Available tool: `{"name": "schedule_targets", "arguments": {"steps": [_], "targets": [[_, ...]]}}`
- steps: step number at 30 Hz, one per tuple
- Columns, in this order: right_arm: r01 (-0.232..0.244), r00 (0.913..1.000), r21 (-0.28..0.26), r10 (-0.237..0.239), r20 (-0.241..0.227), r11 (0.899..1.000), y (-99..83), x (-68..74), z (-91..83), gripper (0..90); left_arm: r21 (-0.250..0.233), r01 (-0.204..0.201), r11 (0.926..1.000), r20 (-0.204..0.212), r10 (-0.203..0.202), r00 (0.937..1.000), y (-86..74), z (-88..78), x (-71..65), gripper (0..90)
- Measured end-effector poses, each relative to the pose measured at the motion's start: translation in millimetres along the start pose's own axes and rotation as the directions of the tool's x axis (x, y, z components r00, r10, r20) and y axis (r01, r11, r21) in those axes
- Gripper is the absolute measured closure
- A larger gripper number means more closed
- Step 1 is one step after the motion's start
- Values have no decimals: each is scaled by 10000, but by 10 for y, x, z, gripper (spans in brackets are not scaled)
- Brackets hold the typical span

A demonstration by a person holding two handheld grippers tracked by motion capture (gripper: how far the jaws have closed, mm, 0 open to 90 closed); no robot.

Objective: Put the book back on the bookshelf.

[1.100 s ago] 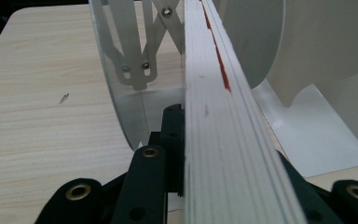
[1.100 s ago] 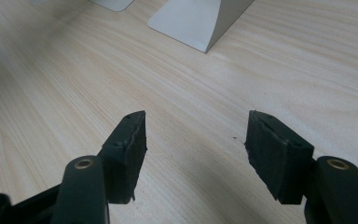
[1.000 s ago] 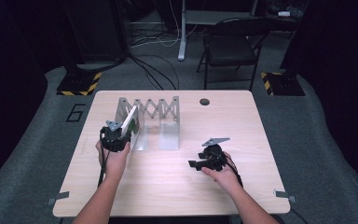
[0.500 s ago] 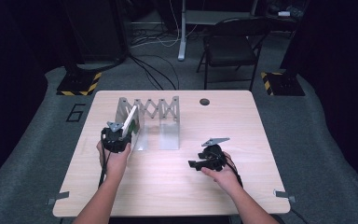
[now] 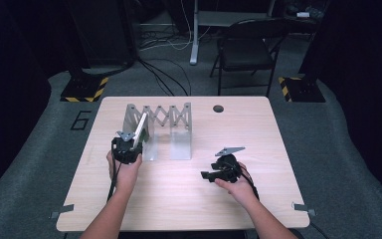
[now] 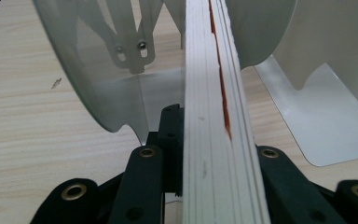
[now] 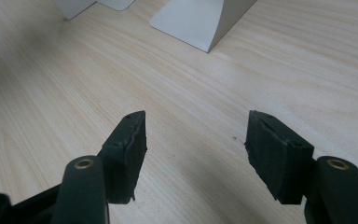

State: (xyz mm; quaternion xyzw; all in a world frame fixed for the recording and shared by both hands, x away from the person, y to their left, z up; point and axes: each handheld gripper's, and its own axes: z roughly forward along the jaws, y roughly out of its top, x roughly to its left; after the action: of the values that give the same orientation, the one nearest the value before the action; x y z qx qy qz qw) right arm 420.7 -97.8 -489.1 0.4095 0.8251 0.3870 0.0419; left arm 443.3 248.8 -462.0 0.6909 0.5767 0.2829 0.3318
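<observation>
The left gripper (image 5: 127, 149) is clamped on the lower edge of a thin book (image 6: 216, 116), held tilted over the near left end of the rack (image 5: 181, 130). The book looks light and fairly stiff but smooth-covered, so a grip low across covers and pages suits it. The right gripper (image 7: 196, 154) rests on the table (image 5: 258, 129), jaws apart, holding nothing

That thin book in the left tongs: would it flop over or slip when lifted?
Probably fairly stiff: the book runs straight from the left tongs, unbent. It looks light, being thin. Slipping seems unlikely while the pads press its covers, though it leans between the rack dividers and might tip if released.
</observation>
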Motion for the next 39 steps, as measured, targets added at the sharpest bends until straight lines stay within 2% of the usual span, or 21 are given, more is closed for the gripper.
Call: {"name": "schedule_targets", "arguments": {"steps": [11,17,20,24,32,39], "targets": [[186,9998,1,-186,-9,9998,1,-3,11,383,118,-38,9999,13,38,10000,16,-1,15,729],[102,9999,-18,-102,-35,9999,2,1,11,382,105,-34,9999,38,34,10000,17,-9,20,718],[105,9999,-19,-105,-45,9999,1,0,10,382,8,5,10000,71,-5,10000,21,-30,16,701],[199,9998,-8,-199,-29,9998,-1,-5,13,382,-90,-131,9999,17,131,9999,44,-74,13,688],[147,9999,33,-147,-14,9999,1,2,13,381,-289,-10,9996,14,10,10000,66,-162,51,688],[143,9999,38,-143,-9,9999,0,2,13,381,-722,-164,9973,12,165,9999,122,-289,26,677]]}}
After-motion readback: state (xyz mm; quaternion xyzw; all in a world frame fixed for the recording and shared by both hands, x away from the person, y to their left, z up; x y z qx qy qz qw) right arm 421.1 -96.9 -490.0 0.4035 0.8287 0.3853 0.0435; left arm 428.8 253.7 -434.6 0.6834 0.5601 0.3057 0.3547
